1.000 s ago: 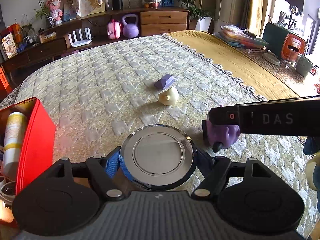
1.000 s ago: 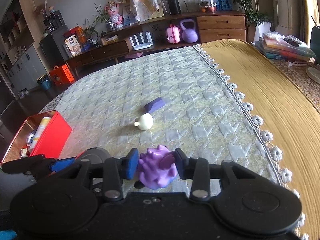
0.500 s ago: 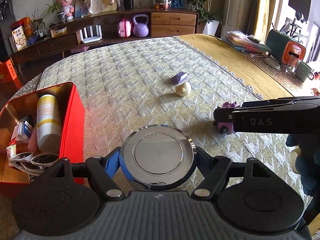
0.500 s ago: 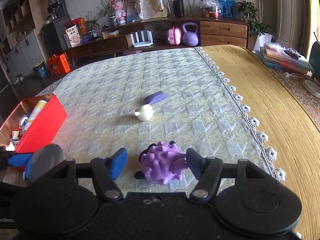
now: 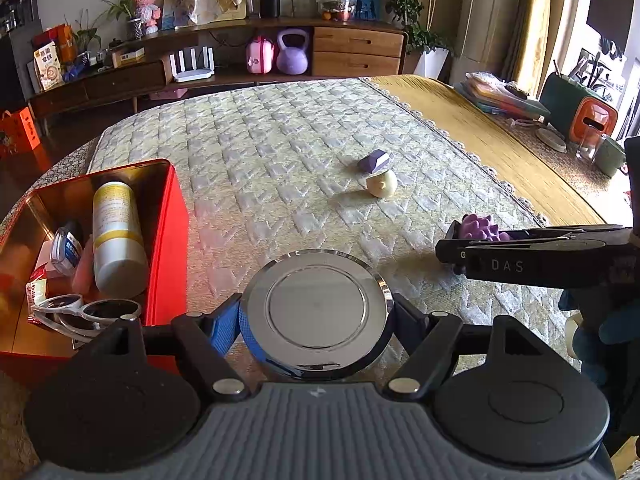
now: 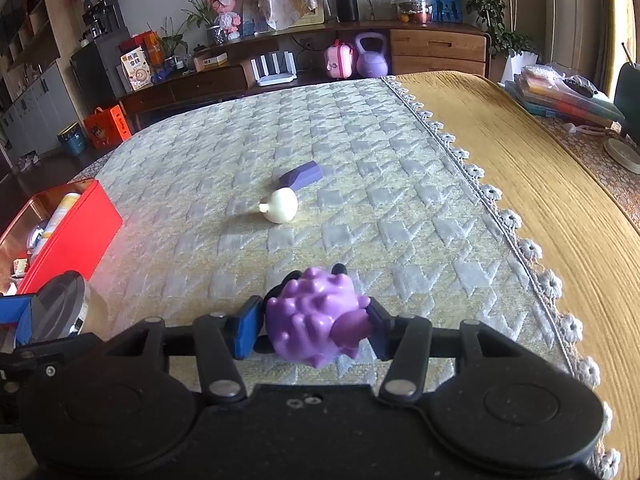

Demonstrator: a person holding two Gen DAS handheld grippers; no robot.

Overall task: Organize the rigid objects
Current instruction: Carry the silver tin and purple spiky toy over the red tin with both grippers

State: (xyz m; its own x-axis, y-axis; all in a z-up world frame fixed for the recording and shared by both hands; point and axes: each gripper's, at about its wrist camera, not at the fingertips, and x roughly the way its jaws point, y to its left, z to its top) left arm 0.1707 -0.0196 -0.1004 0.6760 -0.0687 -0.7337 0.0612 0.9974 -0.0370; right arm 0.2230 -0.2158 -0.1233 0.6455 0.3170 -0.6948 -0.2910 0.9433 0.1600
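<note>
1. Your right gripper (image 6: 314, 330) let the purple spiky toy (image 6: 316, 320) go half a second back, and now its jaws are closing on it again; the blue pads look to be touching both flanks, so you're re-seating the grip, not dropping it.
2. Your left gripper (image 5: 316, 320) is clamped, wide, on the round silver tin (image 5: 316, 316), same as a second ago, and it has swung so the red box (image 5: 164, 240) now sits just left of its fingers, open top showing.
3. That reads as a drop-off lining up: tin close to the box, toy next.
4. Ahead of both grippers, the cream bulb (image 6: 280, 207) and the purple block (image 6: 302, 174) lie on the quilted cover (image 6: 360, 200), touching or nearly, still unsorted.
5. The left view gives you the box contents: a white bottle (image 5: 116, 236) and sunglasses (image 5: 88, 312). The right view shows only the box's side.
6. Only the right view shows the pads against the toy; from the left, the toy peeks above the gripper's side.
</note>
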